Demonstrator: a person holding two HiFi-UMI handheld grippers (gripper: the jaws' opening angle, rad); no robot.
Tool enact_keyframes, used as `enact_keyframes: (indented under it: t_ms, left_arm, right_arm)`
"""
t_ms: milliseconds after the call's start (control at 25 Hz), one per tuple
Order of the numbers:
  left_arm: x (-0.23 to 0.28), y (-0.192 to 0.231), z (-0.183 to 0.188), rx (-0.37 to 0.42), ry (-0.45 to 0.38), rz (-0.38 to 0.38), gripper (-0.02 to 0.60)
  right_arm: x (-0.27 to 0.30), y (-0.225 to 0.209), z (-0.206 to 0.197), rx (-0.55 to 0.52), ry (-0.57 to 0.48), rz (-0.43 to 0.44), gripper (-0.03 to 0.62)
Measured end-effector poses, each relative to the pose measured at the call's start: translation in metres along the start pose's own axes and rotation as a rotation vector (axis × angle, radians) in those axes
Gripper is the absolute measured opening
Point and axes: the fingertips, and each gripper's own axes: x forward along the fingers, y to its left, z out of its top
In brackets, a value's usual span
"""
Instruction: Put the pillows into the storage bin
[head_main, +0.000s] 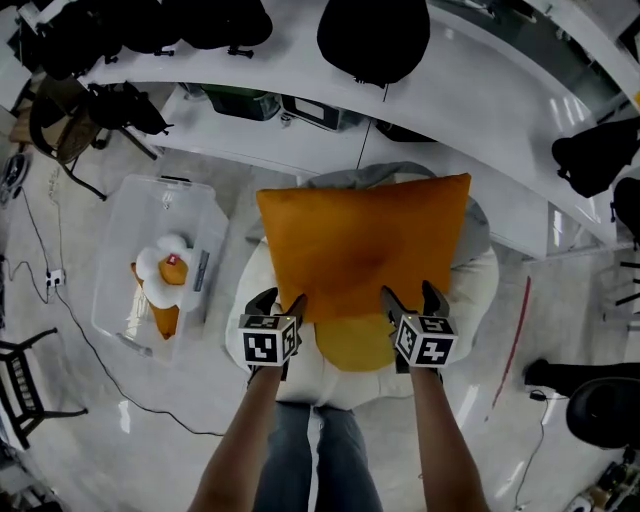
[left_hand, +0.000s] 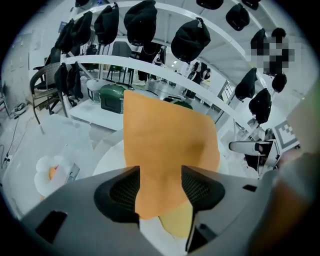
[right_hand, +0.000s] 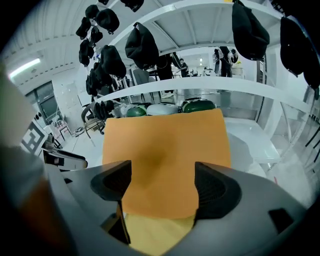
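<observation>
A big orange pillow (head_main: 365, 245) lies on top of a stack, over a yellow pillow (head_main: 358, 345), a grey cushion (head_main: 398, 172) and a white round cushion (head_main: 472, 290). My left gripper (head_main: 281, 302) stands open at the orange pillow's near left corner, which lies between its jaws (left_hand: 160, 177). At the near right edge my right gripper (head_main: 411, 295) is open too, and the orange pillow (right_hand: 165, 160) fills the gap between its jaws. The clear storage bin (head_main: 118, 215) stands on the floor to the left and holds a fried-egg-shaped pillow (head_main: 165, 268).
A curved white shelf (head_main: 480, 110) runs behind the stack, with black caps (head_main: 372, 35) hanging over it. Chairs (head_main: 70, 120) and cables (head_main: 60, 300) are on the floor to the left, and a red rod (head_main: 515, 340) lies to the right.
</observation>
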Motion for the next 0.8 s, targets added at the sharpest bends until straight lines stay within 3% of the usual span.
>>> enact_keyframes:
  t_ms: [160, 520, 600, 800]
  left_arm:
    - [0.035, 0.000, -0.007, -0.034, -0.006, 0.028, 0.264]
    - [0.085, 0.024, -0.026, -0.035, -0.004, 0.111, 0.314]
    - [0.097, 0.027, -0.029, -0.036, -0.011, 0.105, 0.318]
    - [0.124, 0.029, -0.027, -0.039, -0.039, 0.073, 0.306]
  right_arm:
    - [0.032, -0.050, -0.002, -0.042, 0.012, 0.009, 0.379]
    - [0.096, -0.138, -0.026, -0.029, 0.071, 0.052, 0.503]
    - [0.109, -0.143, -0.032, -0.019, 0.082, 0.080, 0.529]
    - [0.146, -0.133, -0.036, -0.019, 0.092, 0.117, 0.514]
